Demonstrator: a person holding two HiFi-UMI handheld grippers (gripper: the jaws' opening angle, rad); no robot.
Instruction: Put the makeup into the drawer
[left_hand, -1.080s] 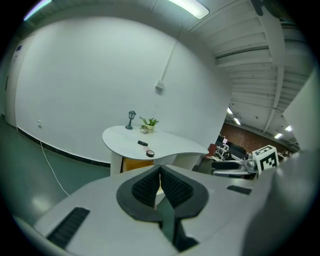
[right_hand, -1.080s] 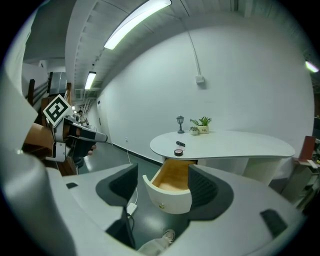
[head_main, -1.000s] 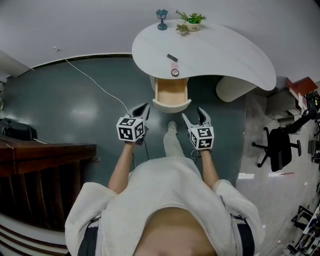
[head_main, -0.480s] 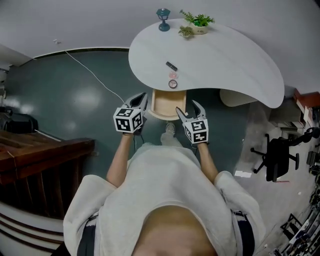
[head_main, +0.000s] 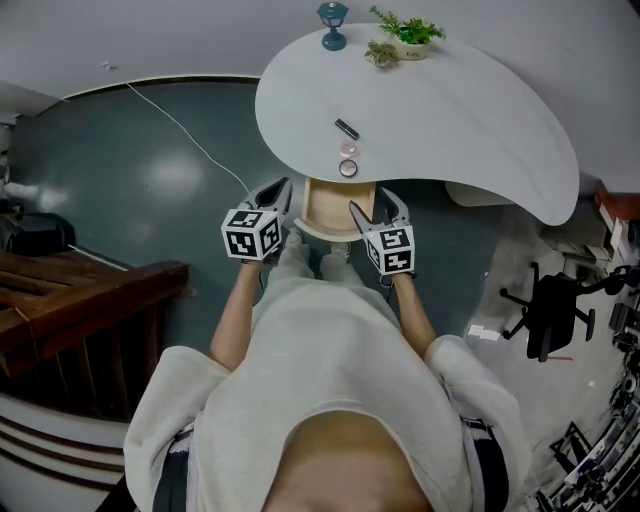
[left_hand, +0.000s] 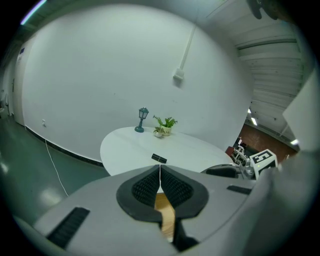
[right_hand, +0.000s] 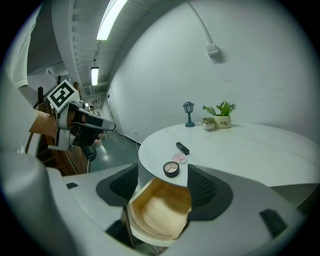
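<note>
Three makeup pieces, black tube (right_hand: 182, 148), pink disc (right_hand: 180, 158), beige-filled black compact (right_hand: 171, 169), lie untouched; left jaws clenched, right jaws spread.

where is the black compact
In the head view the compact sits on the table, at its near edge above the open drawer, beside a pink disc.

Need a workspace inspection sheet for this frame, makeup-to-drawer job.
Surface: white rounded table.
Job's things: black tube, pink round disc and black round compact near the table's front edge; light wooden drawer below, open, empty.
Clutter: teal miniature lamp and two small potted plants at the far edge.
Grippers: left claw shut, empty; right claw open, empty.
Cables: white cable across the green floor.
Surroundings: black office chair, dark wooden furniture.
</note>
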